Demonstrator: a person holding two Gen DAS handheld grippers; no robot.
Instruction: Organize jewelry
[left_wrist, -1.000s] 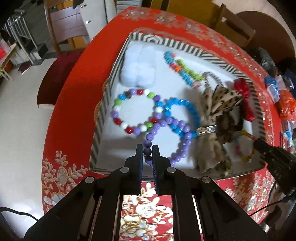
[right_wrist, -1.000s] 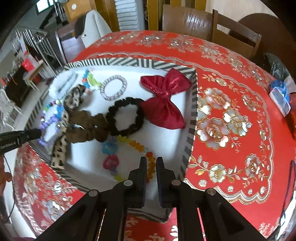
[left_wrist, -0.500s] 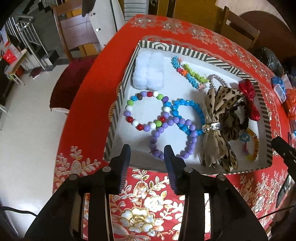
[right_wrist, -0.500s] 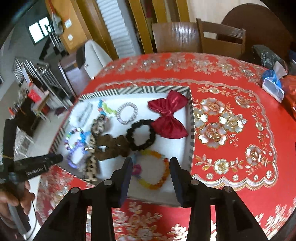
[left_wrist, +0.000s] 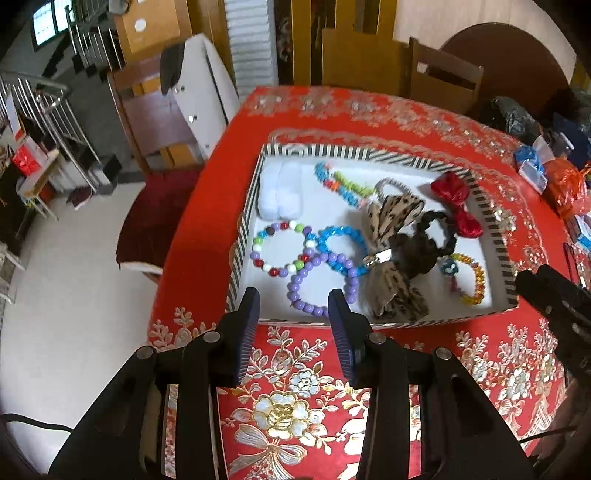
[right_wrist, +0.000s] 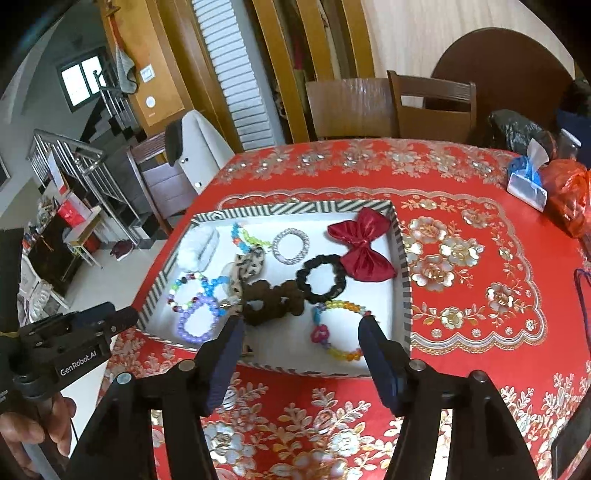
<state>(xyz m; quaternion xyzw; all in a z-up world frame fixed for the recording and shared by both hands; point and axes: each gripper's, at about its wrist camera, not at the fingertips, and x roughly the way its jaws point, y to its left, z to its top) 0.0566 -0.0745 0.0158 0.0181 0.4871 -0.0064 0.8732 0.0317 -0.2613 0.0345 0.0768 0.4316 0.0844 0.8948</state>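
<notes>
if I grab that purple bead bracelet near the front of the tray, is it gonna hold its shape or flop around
The purple bead bracelet will probably flop: it looks like loose round beads on a string, so it should sag into a dangling loop. The smooth beads may slip between the pads. It overlaps the blue bracelet, so that could drag along.

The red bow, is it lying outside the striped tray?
No. The red bow lies inside the tray, in its far right corner, beside the black scrunchie.
</notes>
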